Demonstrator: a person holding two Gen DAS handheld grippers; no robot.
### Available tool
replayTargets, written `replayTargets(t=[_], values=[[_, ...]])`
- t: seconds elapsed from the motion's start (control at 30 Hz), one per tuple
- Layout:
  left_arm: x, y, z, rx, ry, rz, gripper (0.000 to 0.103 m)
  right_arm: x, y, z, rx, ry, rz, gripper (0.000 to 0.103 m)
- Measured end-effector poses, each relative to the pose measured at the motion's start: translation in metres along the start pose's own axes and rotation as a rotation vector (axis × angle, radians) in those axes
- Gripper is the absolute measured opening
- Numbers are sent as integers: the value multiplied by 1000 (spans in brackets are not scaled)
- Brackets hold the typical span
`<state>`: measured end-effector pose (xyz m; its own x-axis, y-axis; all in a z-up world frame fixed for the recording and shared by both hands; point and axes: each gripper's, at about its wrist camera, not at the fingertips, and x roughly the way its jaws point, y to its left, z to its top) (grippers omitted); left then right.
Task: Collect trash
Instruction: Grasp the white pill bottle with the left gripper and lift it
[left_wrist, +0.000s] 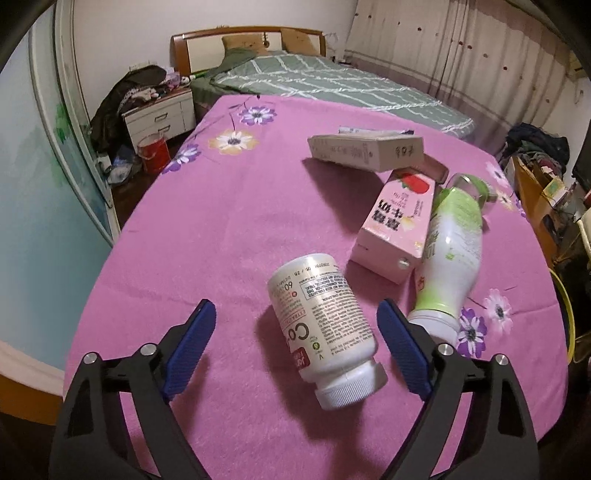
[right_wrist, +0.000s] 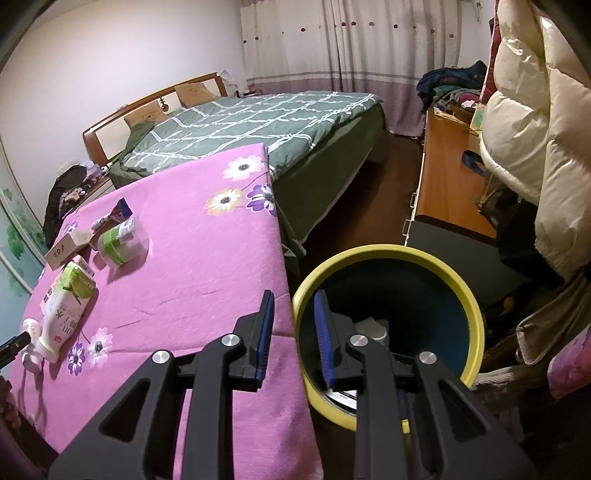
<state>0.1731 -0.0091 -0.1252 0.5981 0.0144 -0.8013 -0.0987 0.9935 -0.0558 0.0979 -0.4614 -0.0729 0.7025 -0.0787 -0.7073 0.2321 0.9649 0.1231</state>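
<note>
Fuzzy pink cloth with printed daisies covers the bench (left_wrist: 221, 229), and the trash lies scattered on it. Nearest the left tool (left_wrist: 295, 325) is a white plastic supplement bottle (left_wrist: 325, 332) on its side, ribbed cap toward the camera, lying between the 2 ridged blue pads, which stand wide apart and touch nothing. Beyond it a pink milk carton (left_wrist: 395, 225) lies flat, its far end tucked under a beige cardboard box (left_wrist: 365, 151); a smooth white-and-green squeeze bottle (left_wrist: 450, 254) lies against the carton's right side. A clear cup with a green band (right_wrist: 120, 242) sits behind the squeeze bottle, mostly hidden in the left view, plainer in the right one. A small tube (right_wrist: 110, 216) lies past the box, its print too small to read. The right tool (right_wrist: 293, 332) hangs over the bench edge and the rim of a round yellow-rimmed bin (right_wrist: 472, 306), pads parted by a narrow gap with nothing between them. White items lie in the bin's dark bottom, partly blocked by the tool.
</note>
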Motion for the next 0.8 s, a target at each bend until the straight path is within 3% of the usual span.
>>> replayTargets(t=[0.2, 0.37, 0.47, 0.8], values=[[15, -1, 1, -9, 25, 3, 84, 3, 2, -1, 1, 8, 14, 22], [26, -6, 4, 14, 49, 4, 69, 3, 2, -4, 1, 16, 27, 22], [31, -8, 2, 32, 59, -8, 53, 3, 2, -6, 1, 20, 33, 22], [-3, -12, 1, 69, -24, -25, 52, -3, -1, -11, 21, 12, 48, 22]])
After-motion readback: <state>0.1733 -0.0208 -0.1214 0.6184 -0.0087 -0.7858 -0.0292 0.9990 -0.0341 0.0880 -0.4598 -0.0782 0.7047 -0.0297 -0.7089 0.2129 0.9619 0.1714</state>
